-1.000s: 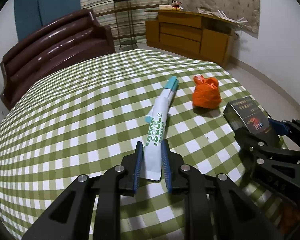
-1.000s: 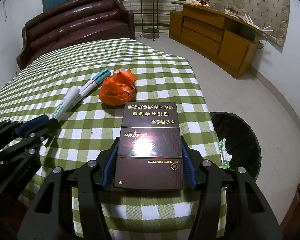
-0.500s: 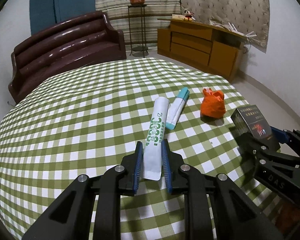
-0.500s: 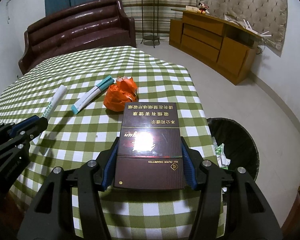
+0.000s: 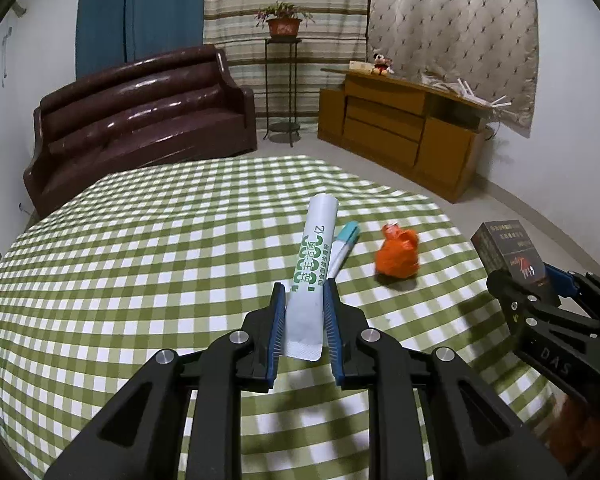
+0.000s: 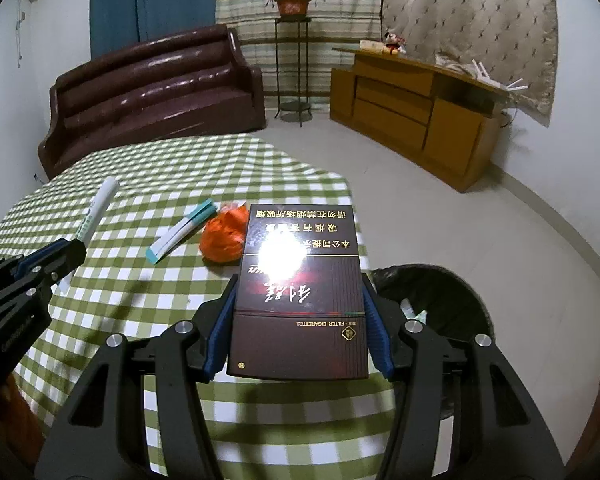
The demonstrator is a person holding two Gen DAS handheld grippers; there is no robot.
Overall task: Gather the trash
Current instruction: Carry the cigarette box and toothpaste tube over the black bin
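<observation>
My left gripper [image 5: 303,300] is shut on a white tube with green print [image 5: 314,256], lifted off the checked tablecloth [image 5: 140,260]; the tube [image 6: 96,208] also shows at the left of the right wrist view. My right gripper [image 6: 298,292] is shut on a dark maroon cigarette box [image 6: 300,292], held above the table edge; in the left wrist view the box [image 5: 508,252] is at the right. A teal-capped white stick [image 5: 342,250] and an orange crumpled wrapper [image 5: 396,258] lie on the cloth beyond both grippers.
A black bin [image 6: 440,304] with scraps inside stands on the floor just right of the table, below my right gripper. A brown sofa [image 5: 140,120], a plant stand [image 5: 284,80] and a wooden cabinet [image 5: 404,132] line the far wall.
Both grippers have risen, carrying the tube and the cigarette box up off the cloth. The tube has separated from the teal-capped stick, which stays on the table with the orange wrapper.
</observation>
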